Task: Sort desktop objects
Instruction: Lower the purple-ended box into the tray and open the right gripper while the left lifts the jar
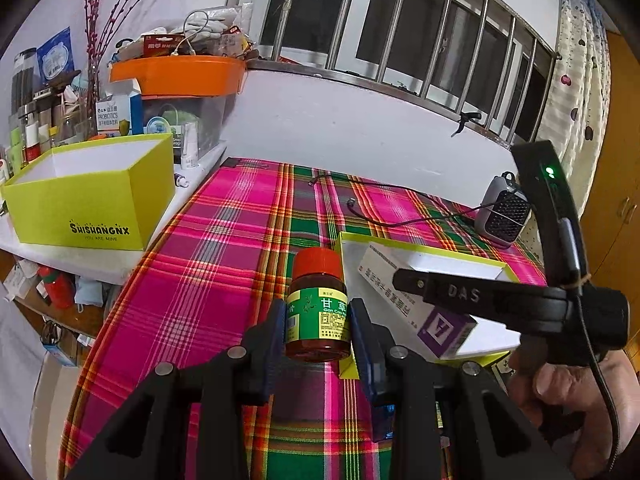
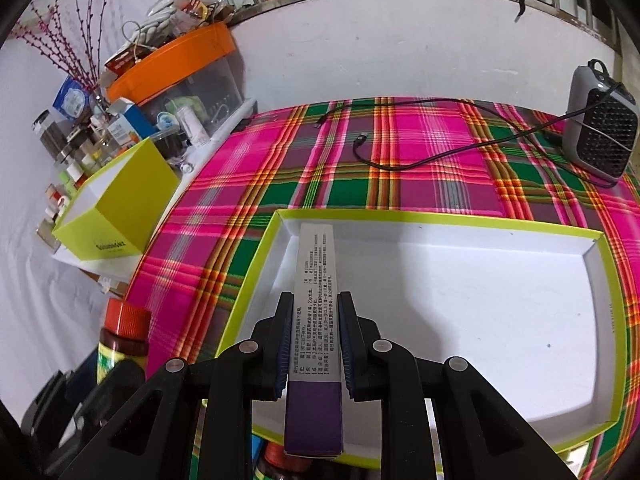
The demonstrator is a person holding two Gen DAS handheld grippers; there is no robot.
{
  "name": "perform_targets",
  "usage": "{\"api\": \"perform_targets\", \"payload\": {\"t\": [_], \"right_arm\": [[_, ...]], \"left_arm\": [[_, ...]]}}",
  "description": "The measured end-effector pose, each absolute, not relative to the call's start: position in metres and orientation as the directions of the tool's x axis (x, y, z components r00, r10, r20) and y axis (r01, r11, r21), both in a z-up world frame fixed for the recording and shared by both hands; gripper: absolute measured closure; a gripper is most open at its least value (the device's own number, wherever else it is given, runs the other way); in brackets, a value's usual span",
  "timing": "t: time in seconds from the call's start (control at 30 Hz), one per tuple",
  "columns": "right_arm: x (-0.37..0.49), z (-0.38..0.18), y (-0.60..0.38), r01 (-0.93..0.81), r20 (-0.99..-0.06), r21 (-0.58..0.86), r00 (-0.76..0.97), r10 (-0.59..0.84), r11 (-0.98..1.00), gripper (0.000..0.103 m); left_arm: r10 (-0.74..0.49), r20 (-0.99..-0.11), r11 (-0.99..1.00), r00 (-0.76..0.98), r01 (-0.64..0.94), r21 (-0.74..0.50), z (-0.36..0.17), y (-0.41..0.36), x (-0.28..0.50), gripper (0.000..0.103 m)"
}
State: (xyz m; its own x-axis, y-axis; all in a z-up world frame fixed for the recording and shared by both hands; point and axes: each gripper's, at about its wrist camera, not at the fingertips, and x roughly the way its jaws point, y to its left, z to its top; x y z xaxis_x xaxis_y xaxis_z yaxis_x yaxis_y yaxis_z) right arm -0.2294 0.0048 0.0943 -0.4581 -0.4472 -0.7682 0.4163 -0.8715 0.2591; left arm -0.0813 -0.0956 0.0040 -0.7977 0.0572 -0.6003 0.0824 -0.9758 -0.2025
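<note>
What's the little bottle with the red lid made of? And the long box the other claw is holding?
The bottle in the left gripper looks like brown see-through plastic, maybe glass: it shines and lets light through. Its ridged red cap looks like plastic, and the green label looks like glossy paper. The box in the right gripper looks like thin printed cardboard with sharp folded edges.

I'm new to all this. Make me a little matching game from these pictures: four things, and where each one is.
Things:
1. brown bottle
2. purple-and-white box
3. grey speaker
4. deep yellow-green box

Places:
a. on the white shelf beside the table
b. between the left tongs
c. far right on the plaid cloth
d. between the right tongs, over the shallow tray

Pairs: 1-b, 2-d, 3-c, 4-a
</note>
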Motion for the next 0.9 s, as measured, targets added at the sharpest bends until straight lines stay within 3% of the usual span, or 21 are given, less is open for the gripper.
{"api": "perform_targets", "payload": {"t": [0.17, 0.4, 0.9], "right_arm": [[-0.237, 0.092, -0.001, 0.390, -0.765, 0.305, -0.444, -0.467, -0.869, 0.081], [-0.249, 0.075, 0.001, 0.323, -0.755, 0.474, -0.331, -0.567, -0.819, 0.078], [-0.244, 0.078, -0.001, 0.330, -0.718, 0.547, -0.288, -0.633, -0.770, 0.076]], "left_arm": [[0.058, -0.604, -0.974, -0.795, 0.087, -0.208, 0.003, -0.097, -0.081, 0.071], [0.057, -0.605, -0.973, -0.794, 0.090, -0.210, 0.002, -0.098, -0.081, 0.071], [0.056, -0.609, -0.974, -0.791, 0.090, -0.207, 0.000, -0.096, -0.082, 0.071]]}}
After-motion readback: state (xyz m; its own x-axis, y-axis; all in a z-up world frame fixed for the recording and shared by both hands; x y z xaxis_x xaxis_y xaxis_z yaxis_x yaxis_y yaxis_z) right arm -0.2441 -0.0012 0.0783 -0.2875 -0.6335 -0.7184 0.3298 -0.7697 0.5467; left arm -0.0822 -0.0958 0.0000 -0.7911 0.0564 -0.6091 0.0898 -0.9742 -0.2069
